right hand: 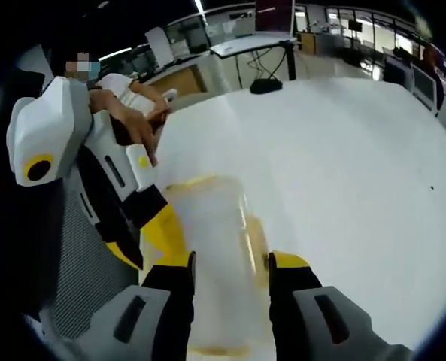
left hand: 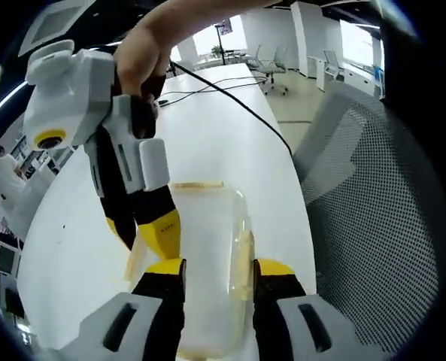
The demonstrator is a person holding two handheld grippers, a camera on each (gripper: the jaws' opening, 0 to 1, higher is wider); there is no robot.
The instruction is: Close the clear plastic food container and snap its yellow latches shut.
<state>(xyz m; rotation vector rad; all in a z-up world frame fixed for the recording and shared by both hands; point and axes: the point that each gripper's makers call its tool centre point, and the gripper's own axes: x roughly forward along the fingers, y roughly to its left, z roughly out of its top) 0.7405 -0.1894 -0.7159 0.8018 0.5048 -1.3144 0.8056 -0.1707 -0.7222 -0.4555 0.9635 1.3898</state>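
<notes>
Writing: none legible on the container, the grippers or the table.
Surface: a long white table (left hand: pixel 230 135) lay under both grippers; a black cable (left hand: pixel 230 98) ran across it beyond the left gripper.
Room: an open office; white desks and office chairs (left hand: pixel 271 64) stood far ahead in the left gripper view, and a mesh chair back (left hand: pixel 373 173) stood just to that gripper's right. In the right gripper view a desk with a monitor (right hand: pixel 275 15) stood beyond the table's far end.
Container: the clear plastic food container (left hand: pixel 207 248) lay on the table, running away between the left gripper's jaws; in the right gripper view it likewise lay between that gripper's jaws. Whether the lid was fully seated could not be told.
Latches: a yellow latch (left hand: pixel 196 183) showed along the container's far end, another yellow latch (left hand: pixel 245 263) along its right side.
Left gripper (left hand: pixel 219 269): jaws part open, straddling the container's near end; whether the tips pressed on its walls could not be told.
Right gripper (right hand: pixel 230 263): jaws part open, standing on either side of the container; contact could not be told.
Pose: in the left gripper view the right gripper came in from the upper left, held by a hand (left hand: pixel 144 64), its yellow tip down at the container's left edge.
</notes>
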